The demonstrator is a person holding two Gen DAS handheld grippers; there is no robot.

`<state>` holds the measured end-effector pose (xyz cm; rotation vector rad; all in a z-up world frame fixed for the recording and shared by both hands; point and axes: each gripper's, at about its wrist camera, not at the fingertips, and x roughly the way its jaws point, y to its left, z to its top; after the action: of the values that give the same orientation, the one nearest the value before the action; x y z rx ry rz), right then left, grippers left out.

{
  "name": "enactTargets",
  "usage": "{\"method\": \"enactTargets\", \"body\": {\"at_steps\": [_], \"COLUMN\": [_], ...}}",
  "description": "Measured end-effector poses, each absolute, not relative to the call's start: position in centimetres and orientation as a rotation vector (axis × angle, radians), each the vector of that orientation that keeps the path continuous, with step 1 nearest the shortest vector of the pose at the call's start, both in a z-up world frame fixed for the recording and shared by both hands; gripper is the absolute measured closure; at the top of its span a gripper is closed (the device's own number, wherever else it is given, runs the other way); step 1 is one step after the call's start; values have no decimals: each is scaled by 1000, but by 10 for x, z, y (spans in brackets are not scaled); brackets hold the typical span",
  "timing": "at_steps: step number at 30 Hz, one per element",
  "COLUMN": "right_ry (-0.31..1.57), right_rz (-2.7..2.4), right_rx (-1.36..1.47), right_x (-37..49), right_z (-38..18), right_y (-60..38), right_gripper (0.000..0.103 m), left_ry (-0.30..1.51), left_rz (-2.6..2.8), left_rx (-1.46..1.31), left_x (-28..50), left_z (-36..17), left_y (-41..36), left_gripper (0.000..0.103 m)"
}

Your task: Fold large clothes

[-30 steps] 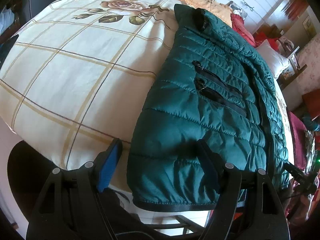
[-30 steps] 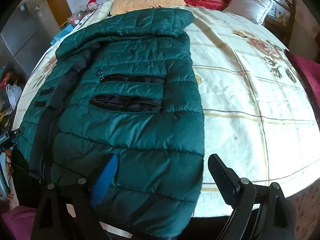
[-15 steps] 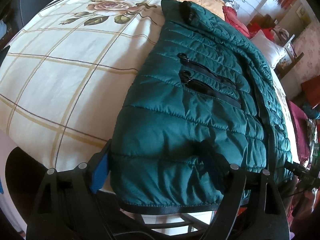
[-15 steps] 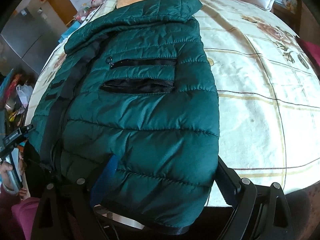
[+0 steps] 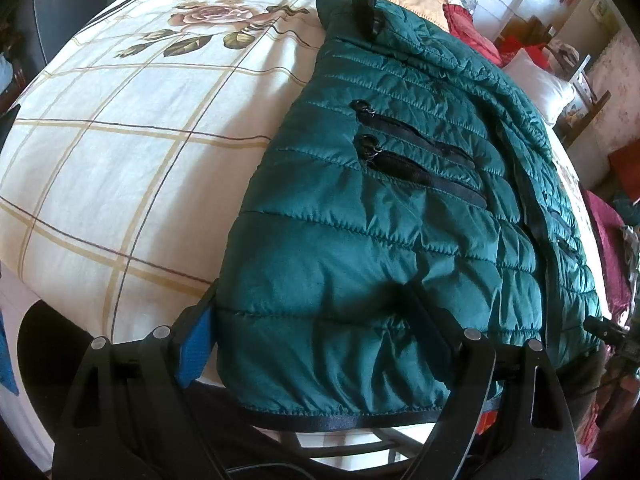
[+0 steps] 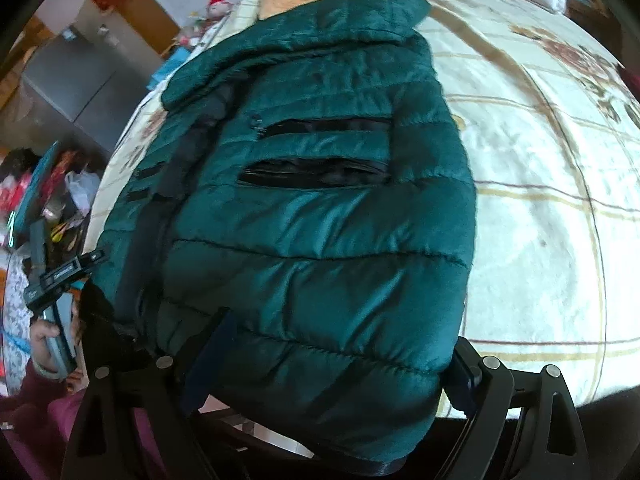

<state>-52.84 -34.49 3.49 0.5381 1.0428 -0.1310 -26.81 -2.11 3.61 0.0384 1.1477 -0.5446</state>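
Now, from the left, we see our left gripper (image 5: 316, 320) spread wide across the hem corner of the green quilted jacket (image 5: 392, 208), one blue-padded finger (image 5: 194, 344) at its edge and the other pressing into the padding, not clamped. The jacket lies flat on the checked floral bedsheet (image 5: 120, 152), its two black pocket zips (image 5: 420, 164) facing up. Further right, our right gripper (image 6: 332, 356) likewise stands wide around the jacket's other hem corner, fabric bulging between the fingers
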Motion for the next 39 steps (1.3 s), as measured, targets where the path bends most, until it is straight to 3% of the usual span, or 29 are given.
{"method": "enactTargets", "body": {"at_steps": [3, 8, 12, 14, 17, 18, 19, 20, 22, 25, 39], "right_ry": [1058, 1054, 1062, 1064, 1051, 1045, 1035, 1020, 997, 947, 734], "right_rz": [-130, -115, -106, -102, -104, -105, -107, -119, -124, -107, -168], "right_rx": [499, 385, 368, 371, 344, 335, 334, 338, 360, 393, 344], "right_x": [-524, -520, -517, -515, -514, -513, -515, -516, -516, -516, -476], "right_z": [32, 40, 38, 35, 31, 31, 33, 37, 43, 58, 138], "right_y": [-341, -331, -332, -333, -330, -328, -328, -330, -336, -345, -373], "right_gripper": [22, 53, 52, 44, 46, 50, 62, 76, 82, 84, 85], "left_ry": [1146, 1141, 1144, 1145, 1142, 1140, 1140, 1142, 1126, 1096, 905], "left_rz": [-542, -543, -546, -555, -576, -586, -596, -607, -600, -601, -621], "left_rx": [44, 49, 67, 77, 84, 83, 82, 80, 88, 63, -37], "left_x": [-268, -270, -271, -271, -271, -272, -273, -273, -274, -271, -232], "left_z": [36, 36, 36, 36, 36, 36, 38, 39, 45, 58, 132], "left_y": [-22, -23, -24, -24, -24, -23, -23, -23, -21, -18, -33], "left_gripper": [16, 16, 16, 16, 18, 25, 39, 45, 68, 85, 88]}}
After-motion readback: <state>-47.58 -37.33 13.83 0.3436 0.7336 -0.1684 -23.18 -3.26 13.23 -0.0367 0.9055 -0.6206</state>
